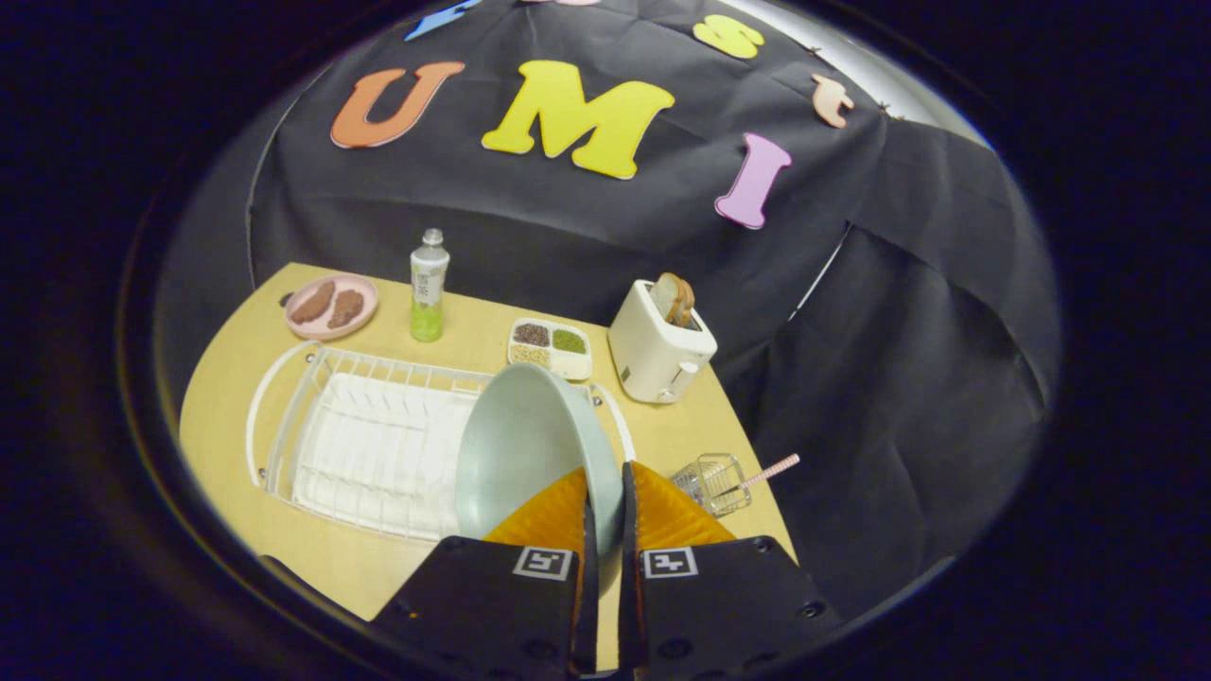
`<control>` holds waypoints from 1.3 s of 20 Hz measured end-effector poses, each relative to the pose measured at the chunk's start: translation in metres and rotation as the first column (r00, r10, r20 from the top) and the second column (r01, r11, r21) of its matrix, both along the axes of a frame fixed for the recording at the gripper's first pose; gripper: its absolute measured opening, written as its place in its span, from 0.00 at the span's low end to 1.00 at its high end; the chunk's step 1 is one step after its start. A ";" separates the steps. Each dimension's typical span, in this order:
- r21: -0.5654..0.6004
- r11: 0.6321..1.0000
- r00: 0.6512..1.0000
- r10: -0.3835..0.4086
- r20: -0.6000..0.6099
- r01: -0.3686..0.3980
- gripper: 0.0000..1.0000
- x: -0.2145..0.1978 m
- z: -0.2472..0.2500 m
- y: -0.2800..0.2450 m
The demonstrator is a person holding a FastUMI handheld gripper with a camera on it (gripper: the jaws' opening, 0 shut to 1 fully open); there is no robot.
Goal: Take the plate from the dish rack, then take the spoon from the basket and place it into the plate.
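A pale green plate stands on edge, held up above the right end of the white wire dish rack. My gripper is shut on the plate's rim, one finger on each face. Just right of the fingers, a small wire basket sits near the table's right edge, and the spoon's pink handle sticks out of it to the right. The spoon's bowl is hidden inside the basket.
Beyond the rack on the wooden table stand a white toaster with bread, a divided tray of grains, a green drink bottle and a pink plate with brown food. Black cloth walls close the back and right.
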State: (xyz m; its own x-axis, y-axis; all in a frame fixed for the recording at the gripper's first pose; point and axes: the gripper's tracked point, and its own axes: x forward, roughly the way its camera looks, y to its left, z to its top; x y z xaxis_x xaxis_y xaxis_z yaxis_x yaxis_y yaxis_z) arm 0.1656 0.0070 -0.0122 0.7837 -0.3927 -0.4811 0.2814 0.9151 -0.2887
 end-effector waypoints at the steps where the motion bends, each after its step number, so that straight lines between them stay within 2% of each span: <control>1: 0.029 0.999 0.999 0.031 0.021 -0.032 0.14 -0.017 -0.003 -0.003; 3: 0.071 0.994 0.995 0.084 0.051 -0.088 0.14 -0.048 -0.018 -0.011; 6: 0.193 0.969 0.987 0.148 0.054 -0.156 0.14 -0.081 -0.063 -0.015; 9: 0.305 0.939 0.987 0.157 0.034 -0.159 0.14 -0.092 -0.115 -0.022; 13: 0.397 0.907 0.986 0.164 -0.033 -0.138 0.14 -0.095 -0.177 -0.034; 17: 0.501 0.853 0.985 0.171 -0.004 -0.146 0.14 -0.093 -0.210 -0.049; 20: 0.581 0.798 0.981 0.194 0.007 -0.162 0.16 -0.088 -0.229 -0.055; 22: 0.585 0.791 0.978 0.207 0.018 -0.178 0.17 -0.082 -0.234 -0.058; 24: 0.556 0.808 0.975 0.220 0.026 -0.197 0.21 -0.081 -0.241 -0.062; 26: 0.521 0.818 0.968 0.236 0.086 -0.246 0.27 -0.080 -0.237 -0.065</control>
